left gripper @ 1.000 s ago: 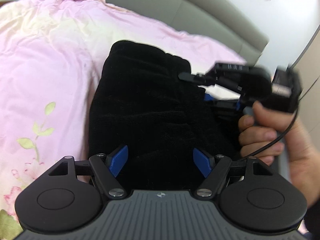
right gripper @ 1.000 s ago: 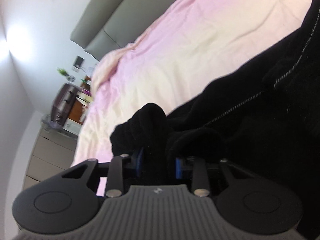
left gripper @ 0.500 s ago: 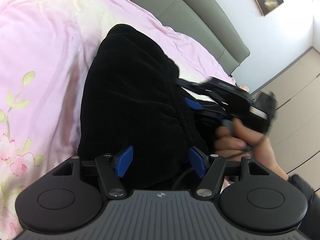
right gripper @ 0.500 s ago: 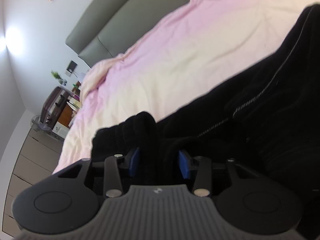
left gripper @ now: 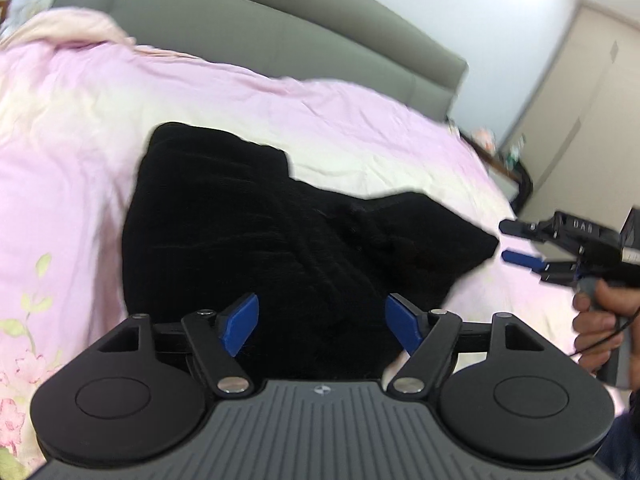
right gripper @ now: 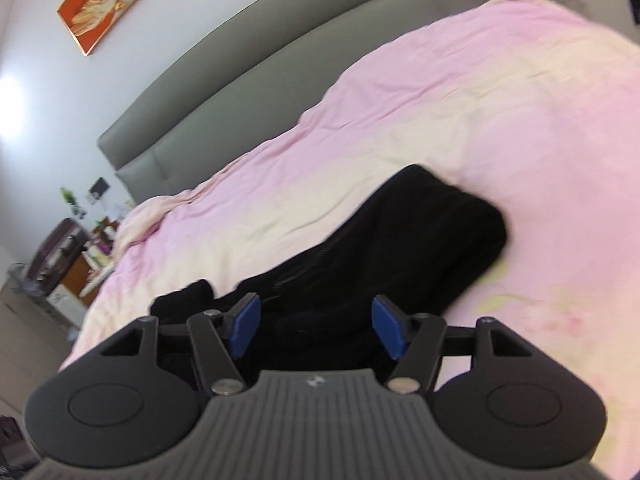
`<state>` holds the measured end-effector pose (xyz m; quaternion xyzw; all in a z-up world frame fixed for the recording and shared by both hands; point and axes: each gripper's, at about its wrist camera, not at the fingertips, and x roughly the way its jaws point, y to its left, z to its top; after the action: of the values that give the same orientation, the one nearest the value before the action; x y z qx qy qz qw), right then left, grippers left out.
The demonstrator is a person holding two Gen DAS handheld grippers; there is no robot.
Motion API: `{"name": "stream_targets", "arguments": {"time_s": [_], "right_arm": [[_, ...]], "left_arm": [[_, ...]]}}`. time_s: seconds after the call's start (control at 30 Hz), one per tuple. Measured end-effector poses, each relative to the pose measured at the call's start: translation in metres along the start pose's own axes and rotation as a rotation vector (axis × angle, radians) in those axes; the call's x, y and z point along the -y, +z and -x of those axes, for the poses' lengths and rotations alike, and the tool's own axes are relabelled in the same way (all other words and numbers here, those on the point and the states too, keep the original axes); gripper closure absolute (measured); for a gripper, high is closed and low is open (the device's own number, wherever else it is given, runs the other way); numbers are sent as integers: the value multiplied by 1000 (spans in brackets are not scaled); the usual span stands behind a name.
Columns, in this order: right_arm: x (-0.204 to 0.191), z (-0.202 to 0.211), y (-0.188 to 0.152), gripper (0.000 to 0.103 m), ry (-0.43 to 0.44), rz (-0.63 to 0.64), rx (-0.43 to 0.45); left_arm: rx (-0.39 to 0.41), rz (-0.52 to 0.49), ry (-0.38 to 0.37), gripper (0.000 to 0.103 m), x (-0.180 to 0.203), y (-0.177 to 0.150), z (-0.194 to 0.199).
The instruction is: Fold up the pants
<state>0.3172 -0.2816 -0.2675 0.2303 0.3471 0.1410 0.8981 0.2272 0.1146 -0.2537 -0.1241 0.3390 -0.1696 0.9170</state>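
Black pants (left gripper: 256, 232) lie as a compact folded bundle mid-bed on the pink duvet (left gripper: 80, 128), one loose flap sticking out toward 3 o'clock. Fold looks mostly done; that flap likely needs tucking or squaring. Left gripper (left gripper: 322, 326): fingers opening, wide apart, over the near edge, pinching nothing. Right gripper (right gripper: 314, 326): fingers opening, clear of the cloth, nothing between. Open duvet all round the bundle; grey headboard (left gripper: 280, 40) at 12, well apart.
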Motion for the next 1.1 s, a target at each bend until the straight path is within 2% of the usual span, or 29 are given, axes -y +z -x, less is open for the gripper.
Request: {"name": "stream_targets", "arguments": {"time_s": [0.13, 0.27, 0.33, 0.4, 0.53, 0.6, 0.7, 0.8, 0.87, 0.97, 1.1], "right_arm": [[26, 9, 3, 43, -79, -66, 4], [47, 11, 7, 43, -122, -128, 44], [59, 11, 5, 43, -116, -189, 38], [68, 8, 3, 43, -88, -261, 28], [86, 4, 0, 43, -27, -377, 11], [93, 3, -1, 43, -10, -411, 4], [102, 1, 0, 43, 13, -454, 18], [105, 0, 4, 43, 25, -457, 43], [107, -3, 6, 43, 29, -455, 46], [110, -8, 6, 43, 9, -448, 41], [112, -16, 7, 43, 0, -458, 47]], "left_arm": [[-31, -74, 19, 17, 34, 6, -5], [-48, -14, -42, 13, 61, 17, -28], [-67, 74, -97, 12, 70, 25, -51], [-108, 213, -125, 12, 69, 30, -78], [-141, 480, -116, 12, 59, 36, -127], [-137, 580, -77, 12, 51, 39, -145], [-180, 665, -31, 12, 45, 42, -171], [-162, 666, 15, 12, 47, 45, -187], [-165, 677, 9, 19, 48, 44, -196], [-237, 699, 41, 50, 51, 37, -214], [-176, 681, 43, 62, 54, 25, -208]]}}
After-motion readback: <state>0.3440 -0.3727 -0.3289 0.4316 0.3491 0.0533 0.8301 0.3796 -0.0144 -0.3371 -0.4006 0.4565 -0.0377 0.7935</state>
